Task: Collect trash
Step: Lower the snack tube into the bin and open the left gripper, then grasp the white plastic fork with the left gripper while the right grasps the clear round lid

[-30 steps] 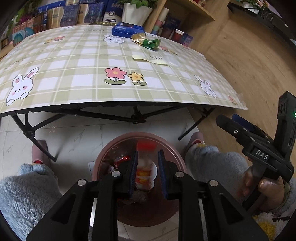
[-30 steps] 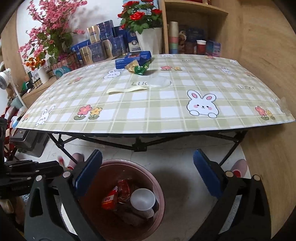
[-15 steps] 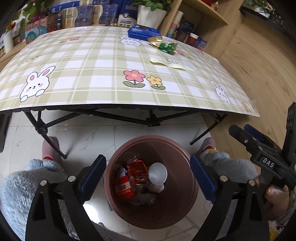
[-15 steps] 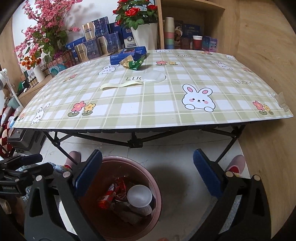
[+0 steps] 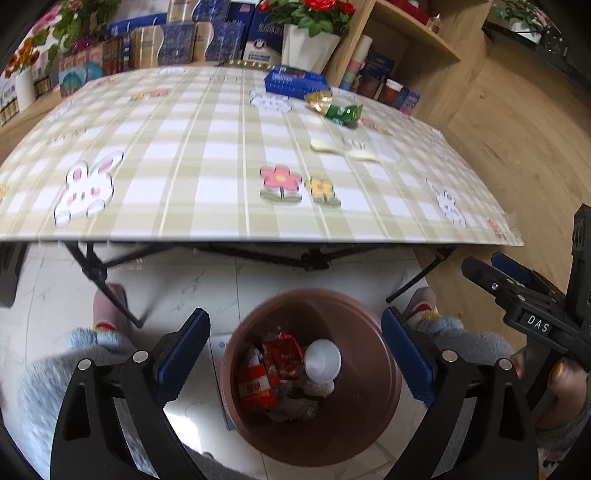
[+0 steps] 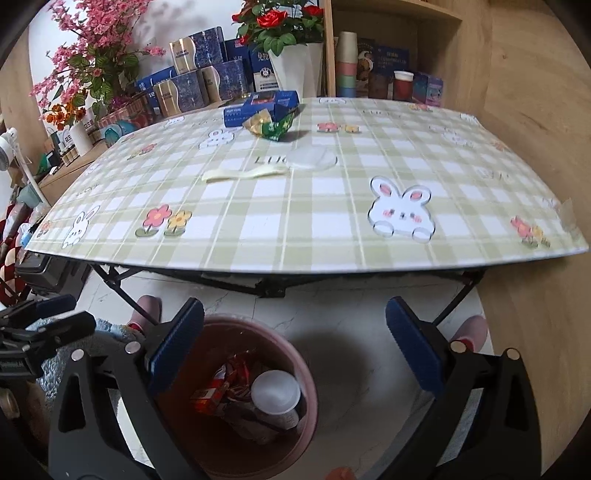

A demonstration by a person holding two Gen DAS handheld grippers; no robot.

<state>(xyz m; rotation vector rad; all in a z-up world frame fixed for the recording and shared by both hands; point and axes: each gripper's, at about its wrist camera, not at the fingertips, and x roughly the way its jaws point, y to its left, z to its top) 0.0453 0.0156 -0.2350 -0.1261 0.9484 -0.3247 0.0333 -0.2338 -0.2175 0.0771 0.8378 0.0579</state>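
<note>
We are holding the left tool point(image 5: 295, 354) spread wide above the bin point(image 5: 384, 369), the right tool point(image 6: 295, 354) equally wide beside it; one wrapper point(image 6: 275, 127), one lid point(image 6: 312, 158), one strip point(image 6: 243, 173) are lying on the bench point(image 6: 332, 206).

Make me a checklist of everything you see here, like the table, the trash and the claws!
Surface: checked tablecloth on a folding table.
Job's things: brown bin on the floor, holding red wrappers and a white cup; green wrapper, pale strip and clear lid on the table.
Clutter: blue box.
Claws: left claw open above the bin; right claw open.
Cables: nothing seen.
Surroundings: potted roses, wooden shelves.
</note>
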